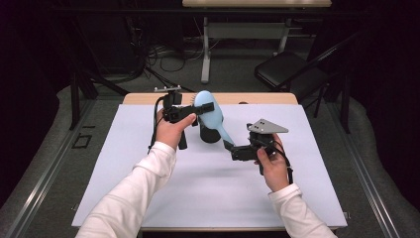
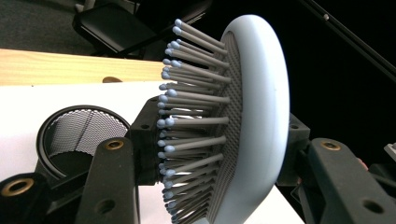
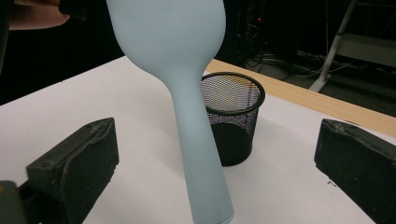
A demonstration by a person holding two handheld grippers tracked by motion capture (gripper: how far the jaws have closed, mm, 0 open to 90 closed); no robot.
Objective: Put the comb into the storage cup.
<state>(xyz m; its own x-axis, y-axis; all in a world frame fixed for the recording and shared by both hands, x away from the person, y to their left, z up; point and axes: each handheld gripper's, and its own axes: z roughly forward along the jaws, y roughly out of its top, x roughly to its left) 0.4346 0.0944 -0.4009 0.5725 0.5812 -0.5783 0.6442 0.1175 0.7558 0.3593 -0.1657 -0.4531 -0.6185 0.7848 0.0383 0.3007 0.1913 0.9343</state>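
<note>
High view: a person is holding a pale blue hairbrush (image 1: 208,113) in the air over the white mat (image 1: 208,198), above a black mesh cup (image 1: 209,135).
Left gripper (image 1: 194,115): it is clamping the brush head, one jaw on the bristle side and the other on the smooth back, as the left gripper view is showing.
Right gripper (image 1: 229,147): its jaws are standing wide apart on either side of the handle end, touching nothing in the right gripper view.
Brush axis: it is running from the head at the far left down to the handle tip at the near right, which is pointing toward the right gripper.
Bristles (image 2: 187,121): they are facing sideways, away from the right gripper.
Cup position: the mesh cup (image 3: 231,116) is sitting on the mat just beyond the handle (image 3: 201,154), mouth up.
Nearer hand: the right one is nearer the handle, the left is carrying the weight.
Likely next move: closing the right jaws on the handle, or lowering it into the cup.
</note>
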